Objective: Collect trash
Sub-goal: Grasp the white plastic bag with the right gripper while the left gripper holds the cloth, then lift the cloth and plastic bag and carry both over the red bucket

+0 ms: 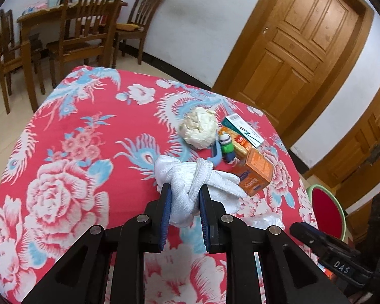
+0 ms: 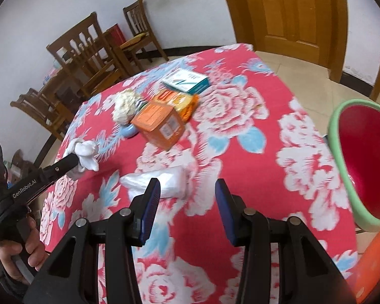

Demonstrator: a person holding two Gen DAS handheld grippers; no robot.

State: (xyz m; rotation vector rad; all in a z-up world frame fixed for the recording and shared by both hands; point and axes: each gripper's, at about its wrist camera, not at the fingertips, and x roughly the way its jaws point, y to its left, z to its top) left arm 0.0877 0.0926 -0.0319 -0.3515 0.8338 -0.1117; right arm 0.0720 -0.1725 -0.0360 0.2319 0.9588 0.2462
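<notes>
My left gripper [image 1: 185, 187] is shut on a knotted white cloth bundle [image 1: 179, 169], held just above the red floral tablecloth [image 1: 129, 177]. The right wrist view shows that gripper [image 2: 74, 160] from the side, with the cloth bundle [image 2: 87, 150] at its tip. My right gripper [image 2: 187, 185] stands open, nothing pressed between its pads. A clear plastic bag [image 2: 169, 179] lies on the cloth just ahead of its left finger. Further back sit a crumpled paper ball [image 1: 198, 130], an orange box [image 1: 255, 174], a yellow packet [image 1: 240, 144], a teal-and-white box [image 1: 243, 129] and a small green-and-white bottle [image 1: 226, 148].
A red bin with a green rim [image 2: 335, 136] stands beside the table's right edge, its mouth tilted toward me. Something orange [image 2: 377, 261] sits below it. Wooden chairs [image 1: 88, 33] and a table stand at the back left, a wooden door [image 1: 299, 43] behind.
</notes>
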